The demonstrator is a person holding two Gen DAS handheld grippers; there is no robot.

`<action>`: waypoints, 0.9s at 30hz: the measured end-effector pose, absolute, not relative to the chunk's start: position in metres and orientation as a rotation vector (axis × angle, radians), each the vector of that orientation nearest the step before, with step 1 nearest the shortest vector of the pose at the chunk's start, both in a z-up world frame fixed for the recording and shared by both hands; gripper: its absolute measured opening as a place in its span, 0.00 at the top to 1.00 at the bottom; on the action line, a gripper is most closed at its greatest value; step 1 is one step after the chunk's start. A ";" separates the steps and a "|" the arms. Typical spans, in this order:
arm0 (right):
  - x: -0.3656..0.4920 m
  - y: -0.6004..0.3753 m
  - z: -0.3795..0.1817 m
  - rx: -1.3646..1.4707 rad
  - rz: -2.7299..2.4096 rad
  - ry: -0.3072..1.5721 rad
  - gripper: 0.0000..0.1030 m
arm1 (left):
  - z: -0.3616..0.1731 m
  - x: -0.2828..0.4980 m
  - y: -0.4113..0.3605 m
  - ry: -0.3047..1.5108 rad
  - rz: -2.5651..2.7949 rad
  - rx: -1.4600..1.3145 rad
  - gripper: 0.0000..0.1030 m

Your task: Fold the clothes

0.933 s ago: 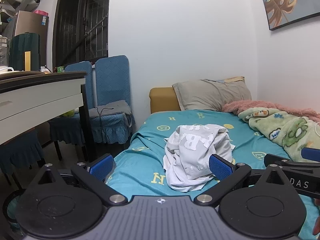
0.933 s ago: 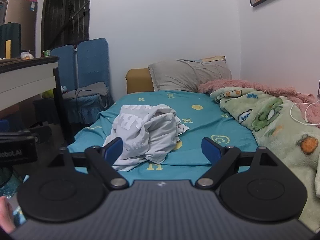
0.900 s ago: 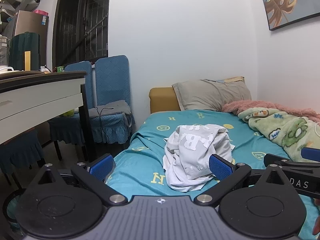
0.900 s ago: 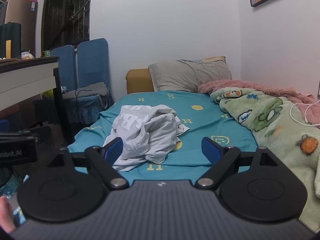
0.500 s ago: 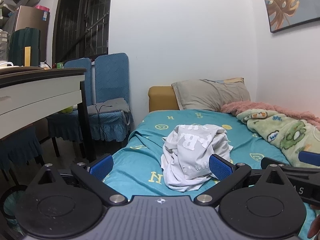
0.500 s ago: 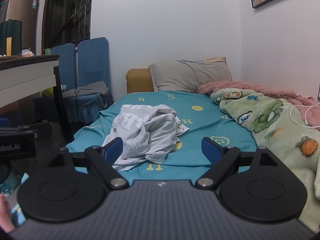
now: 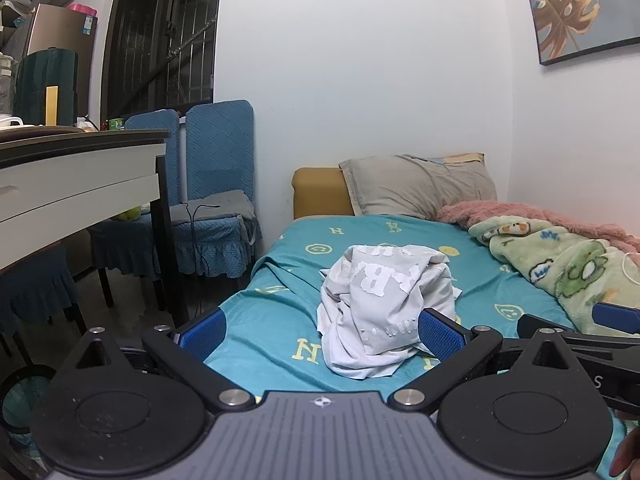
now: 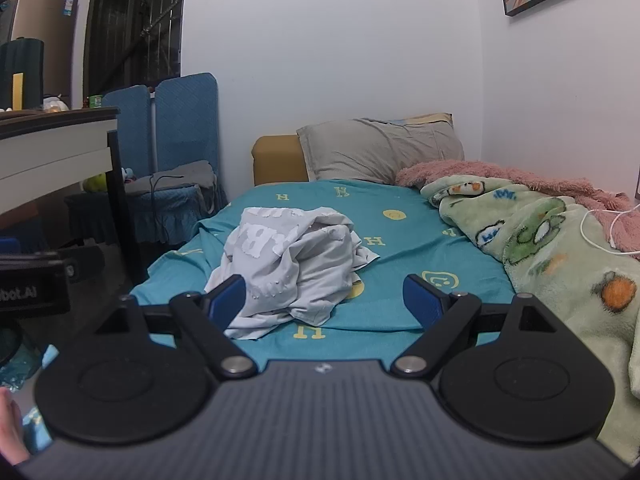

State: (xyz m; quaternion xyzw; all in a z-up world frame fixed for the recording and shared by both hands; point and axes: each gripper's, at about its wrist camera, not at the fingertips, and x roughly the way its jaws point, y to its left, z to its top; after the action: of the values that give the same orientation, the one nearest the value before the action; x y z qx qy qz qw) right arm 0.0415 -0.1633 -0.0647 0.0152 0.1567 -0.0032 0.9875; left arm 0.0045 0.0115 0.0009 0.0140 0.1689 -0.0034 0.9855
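Blue pads tip both my claws, and both stand spread wide with nothing between the fingers. My left claw (image 7: 322,334) hangs short of the bed's near end, its right pad in front of the shirt's lower edge in that view, though I cannot tell if it touches. My right claw (image 8: 326,300) hangs beside it, further toward the blanket side, its left pad in front of the shirt's near folds. Each claw shows at the edge of the other's view.

Ahead of both lies the shirt (image 7: 386,304), pale grey with large white letters, crumpled in a heap on the teal sheet (image 7: 280,340) near the middle of the bed. It is not folded. The sheet carries yellow letters and smiley faces.

To the right a green cartoon blanket (image 8: 560,264) is bunched along the wall, with a pink fleece (image 8: 480,172) behind it and a white cable (image 8: 600,240) across it. A grey pillow (image 7: 420,188) leans at the head against a mustard headboard (image 7: 316,194). Left of the bed stand two blue chairs (image 7: 212,184) and a white desk (image 7: 72,184). A leaf picture (image 7: 576,8) hangs on the right wall.
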 end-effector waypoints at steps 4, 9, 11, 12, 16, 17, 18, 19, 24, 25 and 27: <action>0.042 -0.164 -0.064 0.030 -0.006 0.315 0.16 | 0.000 0.005 0.009 0.345 -0.012 0.035 0.00; 0.043 -0.164 -0.065 0.027 -0.005 0.315 0.16 | -0.001 0.005 0.009 0.341 -0.036 0.030 0.00; 0.043 -0.164 -0.065 0.025 -0.006 0.317 0.16 | -0.001 0.005 0.009 0.338 -0.045 0.030 0.00; 0.043 -0.164 -0.066 0.025 -0.007 0.319 0.16 | -0.001 0.005 0.010 0.338 -0.045 0.032 0.00; 0.043 -0.162 -0.067 0.022 -0.013 0.330 0.16 | -0.002 0.008 0.011 0.355 -0.043 0.027 0.00; 0.043 -0.162 -0.067 0.021 -0.014 0.332 0.16 | -0.003 0.009 0.013 0.362 -0.044 0.022 0.00; 0.043 -0.162 -0.067 0.025 -0.014 0.331 0.16 | -0.004 0.010 0.014 0.369 -0.045 0.016 0.00; 0.042 -0.162 -0.066 0.029 -0.013 0.327 0.16 | -0.005 0.011 0.015 0.377 -0.046 0.011 0.00; 0.041 -0.165 -0.063 0.042 -0.008 0.321 0.16 | -0.010 0.018 0.016 0.406 -0.042 0.000 0.00; 0.042 -0.166 -0.063 0.047 -0.008 0.326 0.16 | -0.012 0.020 0.016 0.412 -0.040 0.001 0.00; 0.042 -0.167 -0.063 0.058 -0.010 0.333 0.16 | -0.016 0.026 0.014 0.425 -0.037 0.008 0.00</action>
State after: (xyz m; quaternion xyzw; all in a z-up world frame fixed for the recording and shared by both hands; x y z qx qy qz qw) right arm 0.0419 -0.1674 -0.0631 0.0288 0.1657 -0.0050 0.9857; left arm 0.0263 0.0138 -0.0156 0.0040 0.2109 -0.0185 0.9773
